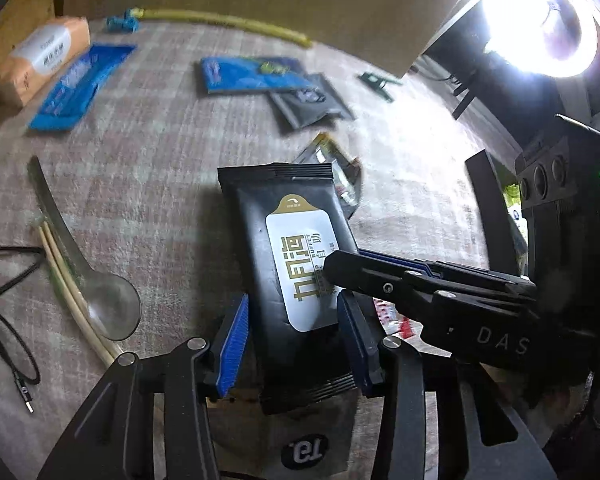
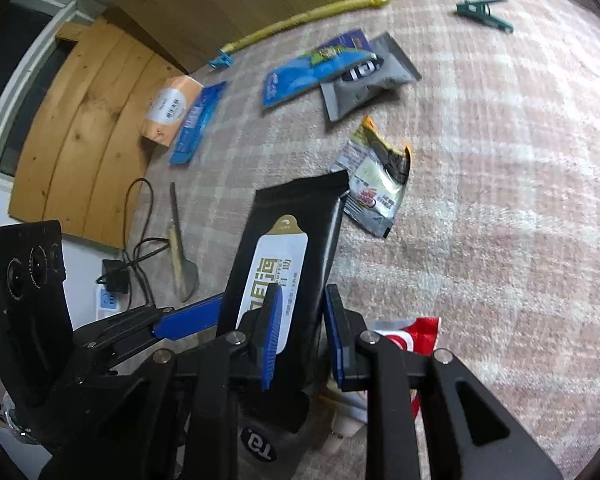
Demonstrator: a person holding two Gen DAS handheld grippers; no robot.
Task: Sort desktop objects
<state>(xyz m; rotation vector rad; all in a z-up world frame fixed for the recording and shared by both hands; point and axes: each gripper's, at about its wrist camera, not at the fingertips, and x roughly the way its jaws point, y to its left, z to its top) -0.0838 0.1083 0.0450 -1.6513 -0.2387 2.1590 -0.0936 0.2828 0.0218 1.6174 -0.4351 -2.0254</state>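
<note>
A black wet-wipe pack [image 1: 288,264] with a white and gold label is held above the checked cloth. My left gripper [image 1: 294,332] has its blue pads on both long sides of the pack. My right gripper [image 2: 302,330] also clamps the pack [image 2: 288,248] from its right edge, and it shows in the left wrist view [image 1: 384,280] reaching in from the right. Both grippers are shut on the pack. A red and white wrapper [image 2: 408,338] lies under it.
On the cloth lie a silver snack bag [image 2: 376,184], a grey pouch [image 2: 368,80], a blue pack [image 2: 316,68], a blue strip pack [image 1: 80,84], an orange tissue pack [image 1: 40,64], a clear spoon with chopsticks [image 1: 92,280], a yellow tube [image 1: 228,24], green clips [image 2: 484,12] and black cables [image 1: 4,312].
</note>
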